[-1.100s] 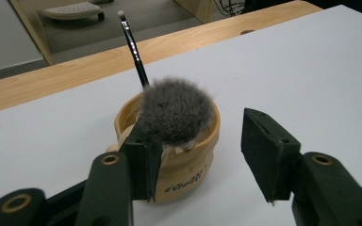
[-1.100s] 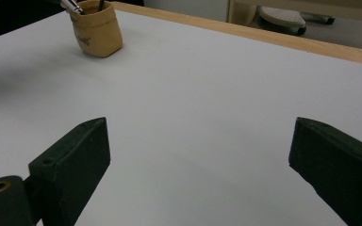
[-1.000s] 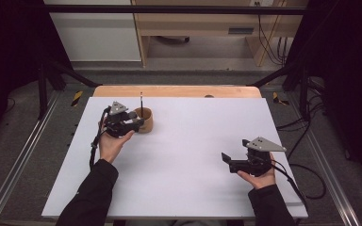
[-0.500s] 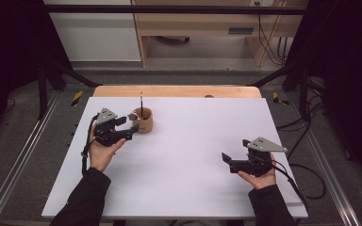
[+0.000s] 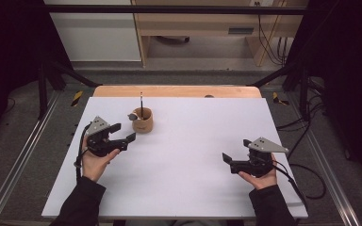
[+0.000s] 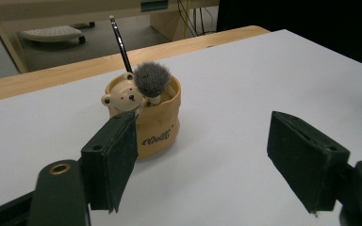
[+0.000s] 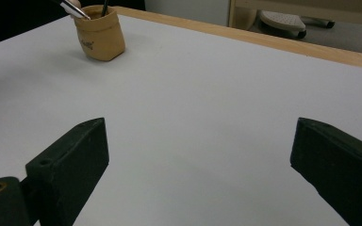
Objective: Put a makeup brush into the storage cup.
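A tan fabric cup (image 5: 142, 124) with a bear face stands on the far left of the white board (image 5: 193, 183). It holds a fluffy grey brush (image 6: 152, 79) and a thin black-handled brush (image 6: 120, 41). My left gripper (image 5: 124, 133) sits just left of and nearer than the cup, apart from it. Its jaws have just been opening and nothing is between them. In the left gripper view the cup (image 6: 156, 127) stands beyond the left jaw of the gripper (image 6: 201, 141). My right gripper (image 5: 235, 150) rests open at the near right, empty. In the right gripper view (image 7: 198, 146) the cup (image 7: 100, 34) is far off.
A strip of wooden tabletop (image 5: 176, 91) runs along the board's far edge. Metal rails (image 5: 19, 169) flank both sides. Cables (image 5: 306, 165) trail off the right edge. A shelf unit (image 5: 193, 28) stands on the floor beyond the table.
My left gripper has drawn back from the cup toward the near left, and its jaws stand wider apart. The right gripper has stayed put.
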`<state>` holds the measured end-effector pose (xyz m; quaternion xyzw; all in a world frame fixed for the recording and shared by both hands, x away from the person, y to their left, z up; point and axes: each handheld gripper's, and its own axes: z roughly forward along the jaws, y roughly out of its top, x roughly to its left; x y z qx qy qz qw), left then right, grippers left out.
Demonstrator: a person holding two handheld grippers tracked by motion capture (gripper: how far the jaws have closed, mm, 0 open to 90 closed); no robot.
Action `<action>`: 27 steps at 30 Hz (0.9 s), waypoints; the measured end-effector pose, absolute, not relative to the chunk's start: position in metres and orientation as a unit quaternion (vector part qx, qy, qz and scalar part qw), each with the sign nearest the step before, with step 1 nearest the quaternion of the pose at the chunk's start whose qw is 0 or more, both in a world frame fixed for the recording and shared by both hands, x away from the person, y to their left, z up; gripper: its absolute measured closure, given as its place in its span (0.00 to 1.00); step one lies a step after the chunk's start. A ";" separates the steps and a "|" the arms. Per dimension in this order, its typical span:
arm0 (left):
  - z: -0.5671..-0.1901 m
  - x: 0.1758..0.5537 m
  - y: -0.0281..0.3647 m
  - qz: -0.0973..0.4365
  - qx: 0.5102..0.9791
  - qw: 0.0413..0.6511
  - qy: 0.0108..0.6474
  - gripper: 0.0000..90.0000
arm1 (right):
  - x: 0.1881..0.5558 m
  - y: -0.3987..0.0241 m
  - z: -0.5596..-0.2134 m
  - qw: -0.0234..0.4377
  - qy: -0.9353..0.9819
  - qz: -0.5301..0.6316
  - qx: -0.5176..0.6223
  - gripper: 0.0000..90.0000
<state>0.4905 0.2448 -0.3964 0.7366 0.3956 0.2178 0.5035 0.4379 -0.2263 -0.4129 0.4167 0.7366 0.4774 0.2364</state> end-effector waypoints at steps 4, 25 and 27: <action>-0.400 0.483 0.248 0.213 0.734 0.510 0.395 0.26 | 0.438 -0.226 -0.413 0.236 0.737 0.478 0.416 0.06; -0.414 0.453 0.261 0.201 0.744 0.512 0.379 0.17 | 0.435 -0.226 -0.413 0.231 0.737 0.480 0.417 0.06; -0.416 0.451 0.261 0.202 0.746 0.510 0.378 0.16 | 0.435 -0.226 -0.412 0.232 0.737 0.479 0.416 0.06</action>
